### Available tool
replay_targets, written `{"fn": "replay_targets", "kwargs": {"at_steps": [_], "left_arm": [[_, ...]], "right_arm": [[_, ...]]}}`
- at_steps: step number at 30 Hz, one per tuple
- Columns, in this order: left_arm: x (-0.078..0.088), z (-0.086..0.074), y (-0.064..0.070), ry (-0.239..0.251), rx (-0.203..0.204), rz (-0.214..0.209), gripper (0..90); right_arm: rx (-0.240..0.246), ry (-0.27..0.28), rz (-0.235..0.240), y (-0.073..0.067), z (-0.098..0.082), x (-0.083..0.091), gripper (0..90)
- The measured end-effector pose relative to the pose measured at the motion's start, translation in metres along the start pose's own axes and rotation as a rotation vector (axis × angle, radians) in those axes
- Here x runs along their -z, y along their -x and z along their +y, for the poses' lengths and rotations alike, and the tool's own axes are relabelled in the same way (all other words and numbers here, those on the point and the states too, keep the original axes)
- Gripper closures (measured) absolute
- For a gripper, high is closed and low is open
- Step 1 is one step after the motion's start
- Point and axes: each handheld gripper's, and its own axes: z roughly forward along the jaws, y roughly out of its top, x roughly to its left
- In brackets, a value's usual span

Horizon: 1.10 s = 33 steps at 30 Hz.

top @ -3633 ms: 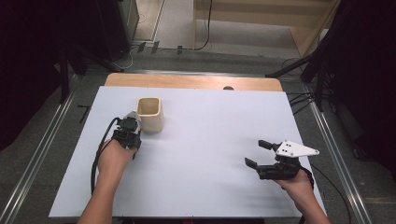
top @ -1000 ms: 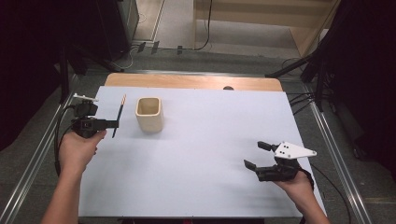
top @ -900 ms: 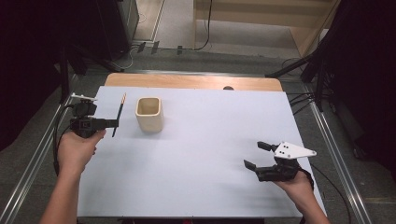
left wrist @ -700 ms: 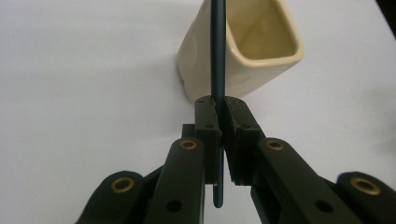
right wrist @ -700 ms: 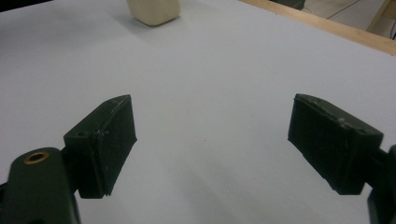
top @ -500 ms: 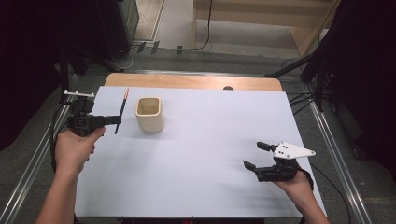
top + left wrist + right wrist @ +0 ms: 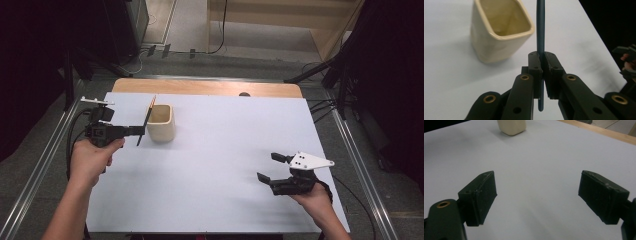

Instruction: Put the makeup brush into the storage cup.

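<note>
A cream square cup (image 7: 161, 122) (image 7: 499, 30) (image 7: 512, 127) stands upright on the white table top (image 7: 225, 150) at the back left. My left gripper (image 7: 141, 131) (image 7: 543, 65) is shut on a thin dark pencil (image 7: 146, 120) (image 7: 540, 37) with an orange tip, held tilted just left of the cup's rim, above the table. My right gripper (image 7: 267, 167) (image 7: 537, 197) stands open near the front right, low over bare table, nothing between its jaws.
A wooden strip (image 7: 210, 88) runs along the table's far edge. Metal rails (image 7: 45, 160) flank both sides of the table. The right hand and its gripper (image 7: 627, 58) appear far off in the left gripper view.
My left gripper, earlier down beside the cup, now holds the pencil lifted; over the last second it carried it rightward to the cup's rim. The right gripper has stayed put.
</note>
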Motion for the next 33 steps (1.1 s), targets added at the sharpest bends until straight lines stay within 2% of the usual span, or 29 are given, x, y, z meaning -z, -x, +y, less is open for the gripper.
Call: {"fn": "replay_targets", "kwargs": {"at_steps": [4, 7, 8, 11, 12, 17, 19, 20, 23, 26, 29, 30, 33], "left_arm": [[-0.01, -0.003, 0.005, -0.027, -0.008, -0.053, 85.4], [-0.014, -0.004, 0.007, -0.039, -0.012, -0.068, 85.4], [-0.018, -0.005, 0.008, -0.046, -0.012, -0.105, 85.4], [-0.023, -0.006, 0.011, -0.056, -0.018, -0.125, 85.4], [-0.027, -0.007, 0.012, -0.06, -0.013, -0.163, 85.4], [-0.034, -0.01, 0.017, -0.081, -0.032, -0.178, 85.4], [-0.038, -0.012, 0.02, -0.085, -0.037, -0.198, 85.3], [-0.04, -0.013, 0.021, -0.09, -0.044, -0.199, 85.4], [-0.048, -0.017, 0.025, -0.103, -0.045, -0.241, 85.4], [-0.053, -0.019, 0.026, -0.115, -0.051, -0.248, 85.4], [-0.057, -0.021, 0.028, -0.121, -0.041, -0.272, 85.3], [-0.058, -0.021, 0.029, -0.119, -0.049, -0.268, 85.4], [-0.06, -0.023, 0.032, -0.115, -0.063, -0.29, 85.3]], "right_arm": [[-0.003, 0.003, 0.014, -0.003, 0.002, -0.002, 15.7], [-0.021, 0.013, 0.016, -0.004, 0.004, -0.003, 15.6], [-0.032, 0.016, 0.019, -0.004, 0.005, -0.004, 15.6], [-0.069, 0.04, 0.035, -0.004, 0.008, -0.004, 15.5], [-0.071, 0.044, 0.035, -0.004, 0.009, -0.004, 15.5], [-0.086, 0.049, 0.044, -0.007, 0.012, -0.005, 15.4], [-0.093, 0.051, 0.048, -0.008, 0.014, -0.006, 15.1], [-0.104, 0.055, 0.062, -0.01, 0.017, -0.008, 15.1], [-0.107, 0.06, 0.077, -0.014, 0.021, -0.011, 15.1], [-0.101, 0.055, 0.09, -0.017, 0.026, -0.016, 15.6], [-0.091, 0.046, 0.086, -0.02, 0.027, -0.02, 15.7], [-0.089, 0.04, 0.085, -0.021, 0.028, -0.023, 15.8], [-0.101, 0.04, 0.086, -0.022, 0.031, -0.026, 15.9]]}}
